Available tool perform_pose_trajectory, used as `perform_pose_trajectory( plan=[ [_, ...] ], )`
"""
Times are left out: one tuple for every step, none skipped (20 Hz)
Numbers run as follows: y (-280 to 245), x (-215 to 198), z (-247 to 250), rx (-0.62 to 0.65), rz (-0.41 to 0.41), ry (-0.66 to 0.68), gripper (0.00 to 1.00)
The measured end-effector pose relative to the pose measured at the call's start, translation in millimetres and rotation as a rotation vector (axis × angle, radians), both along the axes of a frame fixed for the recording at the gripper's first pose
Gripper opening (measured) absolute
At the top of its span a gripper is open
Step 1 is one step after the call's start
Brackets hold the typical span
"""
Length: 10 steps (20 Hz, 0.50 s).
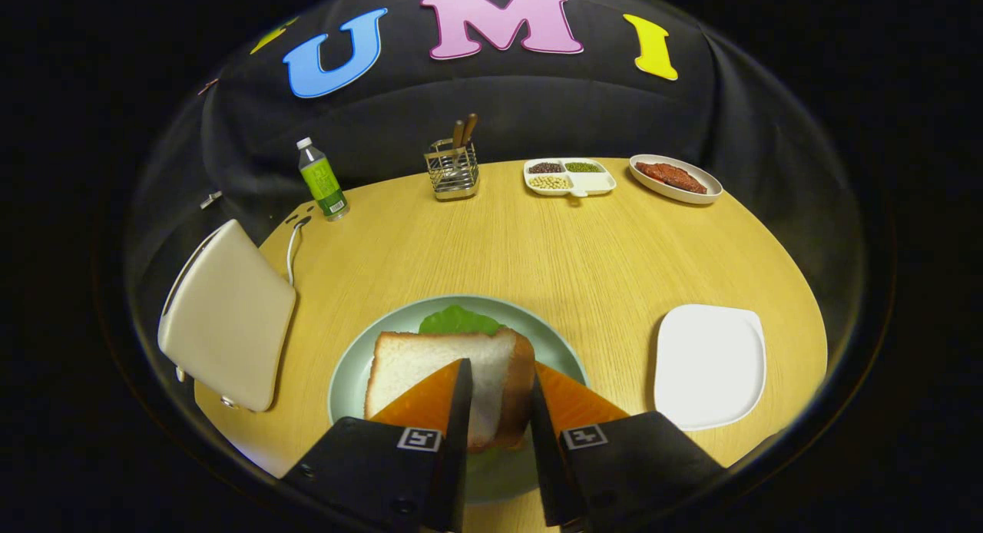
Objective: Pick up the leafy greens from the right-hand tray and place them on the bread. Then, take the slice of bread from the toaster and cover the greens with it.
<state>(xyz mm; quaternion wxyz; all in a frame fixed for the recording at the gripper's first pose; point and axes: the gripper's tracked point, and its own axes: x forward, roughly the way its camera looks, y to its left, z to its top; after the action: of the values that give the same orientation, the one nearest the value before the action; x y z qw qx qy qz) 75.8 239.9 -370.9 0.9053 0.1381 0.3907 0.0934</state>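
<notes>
The jaws of the gripper (498, 383) are clamped on a slice of bread (430, 372), one finger pressing each face, so the slice stands on edge between them. Its flat faces turn sideways and its long axis runs away from the jaws, out over the pale green plate (349, 372) just beneath. The slice is thick, with a white, finely pored crumb on the broad face and a golden-brown crust along its edge. Beyond the slice's far end a bright green leaf (458, 321) lies on the plate, only its rounded top showing. On the wooden counter (537, 249) an empty white square tray (710, 364) sits to the right of the plate and a cream toaster (228, 314) to the left. At the far edge stand a green bottle (322, 180), a wire utensil holder (453, 170), a divided dish of beans (569, 177) and a plate of meat (675, 178).
</notes>
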Motion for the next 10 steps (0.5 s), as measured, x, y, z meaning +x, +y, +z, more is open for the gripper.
perform_pose_trajectory(
  plan=[
    [-4.5, -0.2, -5.1, -0.022, 0.0, 0.007, 0.55],
    [-4.5, -2.6, -6.5, -0.023, 0.008, 0.013, 0.63],
    [-7.2, -1.3, -5.1, -0.031, 0.003, 0.007, 0.67],
    [-10.3, 0.0, -5.3, -0.037, 0.003, 0.003, 0.7],
    [-9.3, 1.3, -5.8, -0.03, 0.012, -0.001, 0.77],
    [-9.7, -0.4, -4.1, -0.028, 0.02, -0.003, 0.8],
    [-10.9, 0.2, -2.7, -0.026, 0.022, -0.008, 0.8],
    [-12.7, 1.3, -0.1, -0.02, 0.02, -0.013, 0.81],
    [-15.0, 2.6, 2.8, -0.015, 0.01, -0.022, 0.85],
    [-14.5, 1.6, 6.1, 0.002, 0.009, -0.027, 0.89]
  ],
)
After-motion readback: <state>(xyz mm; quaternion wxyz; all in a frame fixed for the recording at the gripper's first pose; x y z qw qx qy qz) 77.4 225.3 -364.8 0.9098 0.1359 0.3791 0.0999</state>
